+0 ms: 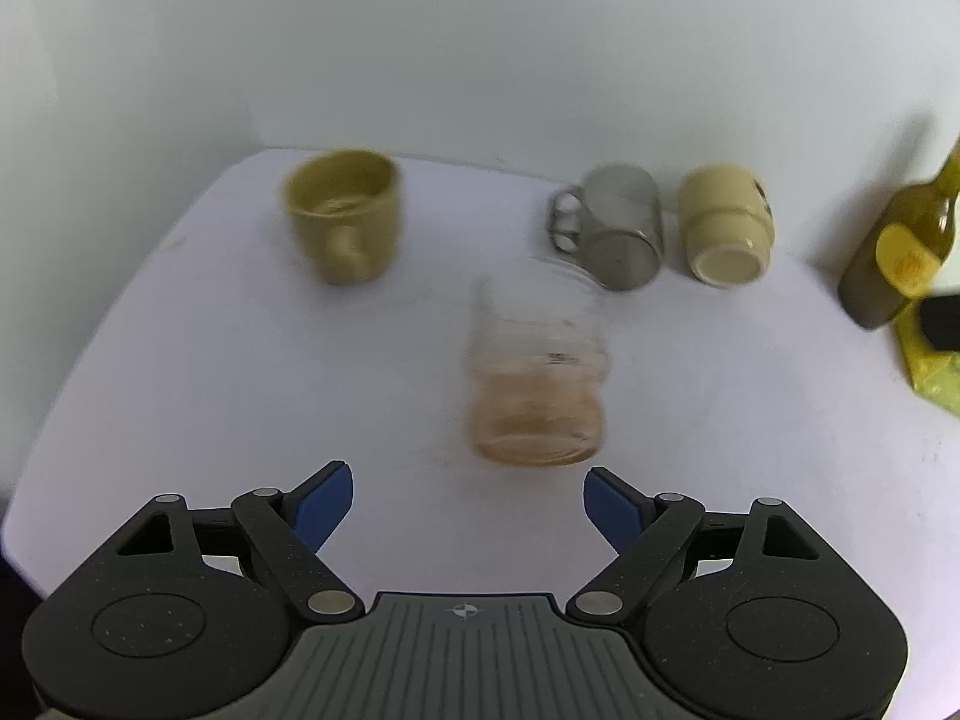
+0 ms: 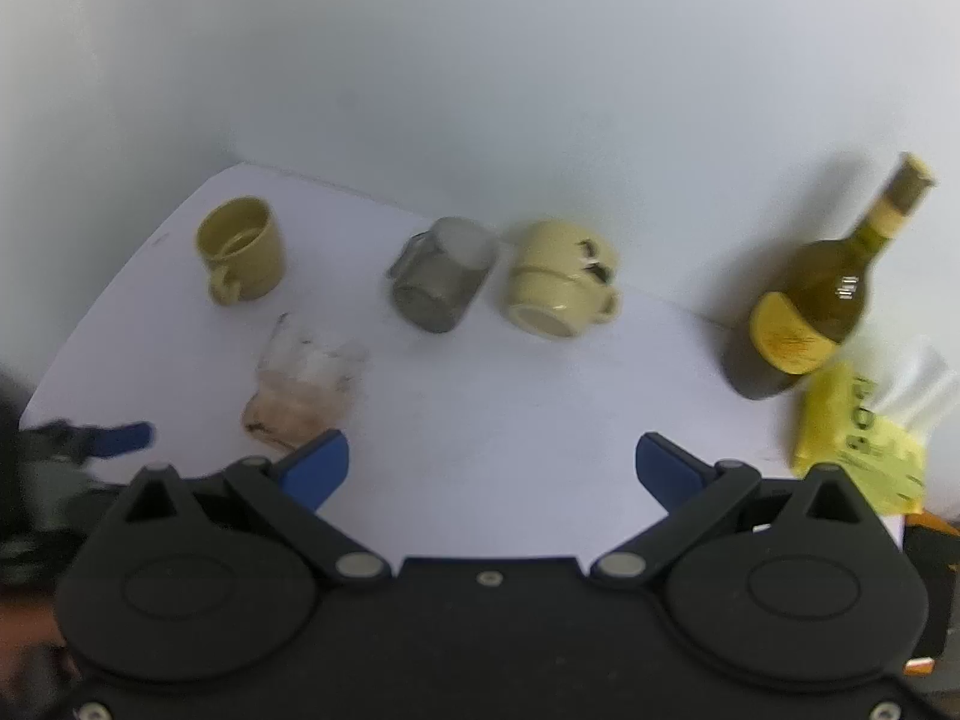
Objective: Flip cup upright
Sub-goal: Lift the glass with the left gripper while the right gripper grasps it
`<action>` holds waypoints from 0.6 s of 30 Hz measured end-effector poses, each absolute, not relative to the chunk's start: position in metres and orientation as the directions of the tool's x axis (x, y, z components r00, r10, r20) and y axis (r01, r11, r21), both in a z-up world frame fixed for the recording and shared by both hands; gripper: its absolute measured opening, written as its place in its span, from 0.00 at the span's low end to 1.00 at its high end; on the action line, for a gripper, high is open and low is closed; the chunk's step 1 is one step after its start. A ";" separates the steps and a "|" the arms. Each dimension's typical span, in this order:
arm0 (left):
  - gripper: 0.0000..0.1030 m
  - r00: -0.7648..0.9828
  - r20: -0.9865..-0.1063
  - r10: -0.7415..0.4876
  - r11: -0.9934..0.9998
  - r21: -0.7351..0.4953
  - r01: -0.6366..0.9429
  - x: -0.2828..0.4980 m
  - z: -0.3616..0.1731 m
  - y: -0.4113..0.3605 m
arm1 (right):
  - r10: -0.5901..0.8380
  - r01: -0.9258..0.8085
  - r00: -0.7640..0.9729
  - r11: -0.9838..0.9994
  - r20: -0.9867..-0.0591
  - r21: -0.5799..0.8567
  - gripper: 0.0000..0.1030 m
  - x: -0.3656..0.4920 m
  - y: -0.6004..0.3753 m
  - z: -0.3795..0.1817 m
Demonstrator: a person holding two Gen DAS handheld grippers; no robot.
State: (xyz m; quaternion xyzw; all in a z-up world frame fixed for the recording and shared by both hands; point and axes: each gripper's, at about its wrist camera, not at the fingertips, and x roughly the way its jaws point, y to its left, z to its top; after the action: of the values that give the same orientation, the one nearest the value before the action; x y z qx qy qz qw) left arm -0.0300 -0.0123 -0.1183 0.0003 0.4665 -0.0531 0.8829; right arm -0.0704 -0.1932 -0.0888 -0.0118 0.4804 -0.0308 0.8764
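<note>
A clear glass cup with an amber tint [image 1: 537, 372] lies blurred on the white table just ahead of my open, empty left gripper [image 1: 468, 504]; in the right wrist view it [image 2: 303, 390] sits left of centre. A grey metal mug [image 1: 615, 228] [image 2: 441, 276] and a cream mug [image 1: 726, 228] [image 2: 561, 279] lie on their sides, bases toward me. An olive mug [image 1: 345, 216] [image 2: 240, 249] stands upright at the far left. My right gripper [image 2: 489, 468] is open and empty above the table; the left gripper's blue fingertip [image 2: 123, 438] shows at its left.
A dark green bottle with a yellow label [image 2: 810, 306] [image 1: 900, 240] stands at the right by the white wall. A yellow packet [image 2: 852, 438] [image 1: 936, 372] lies in front of it. The white table [image 2: 510, 384] ends at the wall behind the mugs.
</note>
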 end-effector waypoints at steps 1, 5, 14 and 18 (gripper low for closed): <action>0.83 0.563 -0.821 -0.090 0.996 -0.059 0.073 -0.036 -0.112 0.001 | -0.065 0.042 0.536 0.998 -0.842 -0.051 1.00 -0.070 -0.191 -0.090; 0.90 0.574 -0.817 -0.058 0.998 -0.069 0.001 -0.050 -0.095 0.039 | 0.007 0.023 0.475 1.000 -0.880 0.020 0.98 -0.049 -0.162 -0.117; 0.91 0.637 -0.770 0.036 0.982 -0.092 -0.168 -0.070 -0.046 0.119 | 0.071 0.077 0.432 0.990 -0.899 0.116 0.80 -0.008 -0.122 -0.182; 0.92 0.655 -0.754 0.057 0.975 -0.099 -0.199 -0.075 -0.036 0.141 | 0.089 0.109 0.415 0.983 -0.906 0.146 0.77 0.006 -0.114 -0.211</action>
State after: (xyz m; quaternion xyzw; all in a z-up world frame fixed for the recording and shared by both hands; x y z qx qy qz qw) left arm -0.0753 0.1409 -0.0359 -0.0866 0.4093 0.0706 0.9055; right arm 0.0058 -0.1136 -0.2109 0.0916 0.5409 -0.0061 0.8361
